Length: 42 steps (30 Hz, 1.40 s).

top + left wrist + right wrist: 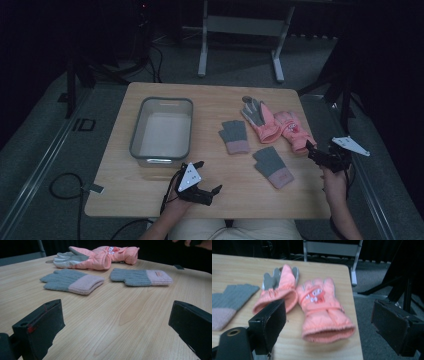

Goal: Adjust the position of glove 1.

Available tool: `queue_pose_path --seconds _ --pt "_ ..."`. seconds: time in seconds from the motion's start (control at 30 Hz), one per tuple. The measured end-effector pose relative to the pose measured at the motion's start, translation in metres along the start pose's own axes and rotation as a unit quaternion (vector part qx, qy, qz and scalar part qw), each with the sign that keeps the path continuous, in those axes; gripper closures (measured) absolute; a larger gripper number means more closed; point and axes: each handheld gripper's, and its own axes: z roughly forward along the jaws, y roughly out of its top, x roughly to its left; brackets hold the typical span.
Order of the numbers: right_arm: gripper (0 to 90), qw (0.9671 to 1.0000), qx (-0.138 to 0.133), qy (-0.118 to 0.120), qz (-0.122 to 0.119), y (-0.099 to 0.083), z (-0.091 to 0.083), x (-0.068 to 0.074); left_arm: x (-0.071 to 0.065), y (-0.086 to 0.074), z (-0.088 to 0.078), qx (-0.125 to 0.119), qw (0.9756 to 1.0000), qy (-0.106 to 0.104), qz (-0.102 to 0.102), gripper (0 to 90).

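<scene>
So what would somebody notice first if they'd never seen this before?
Probably the pink gloves, bright against the wooden table at its far right, one palm-up and one with a picture on its back. Two grey gloves lie just left of them, and a grey tub sits on the left. The right gripper faces the pink pair, fingers wide apart.

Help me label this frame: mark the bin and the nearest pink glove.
bin (136, 131), high view, left wall rim.
pink glove (325, 312), right gripper view, back of the palm.
</scene>
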Motion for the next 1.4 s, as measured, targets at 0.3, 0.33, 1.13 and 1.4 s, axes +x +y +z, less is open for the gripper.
queue_pose_path --seconds 0.3,0.33,1.13,1.4 --pt "14.9 0.9993 0.026 0.026 0.000 0.026 -0.001 0.010 0.000 0.000 0.000 0.001 1.0000 -0.003 0.000 0.0" --pt "15.5 0.9992 0.029 0.026 0.003 0.027 0.000 0.011 0.000 0.000 0.000 0.002 1.0000 -0.005 0.000 0.0" --pt "13.9 0.9873 0.043 0.145 -0.048 0.062 0.026 0.072 0.000 0.000 0.001 0.003 1.0000 -0.008 -0.003 0.0" --pt "24.5 0.9813 0.045 0.177 -0.059 0.062 0.039 0.095 0.000 0.000 0.001 0.004 0.9999 -0.010 -0.002 0.0"
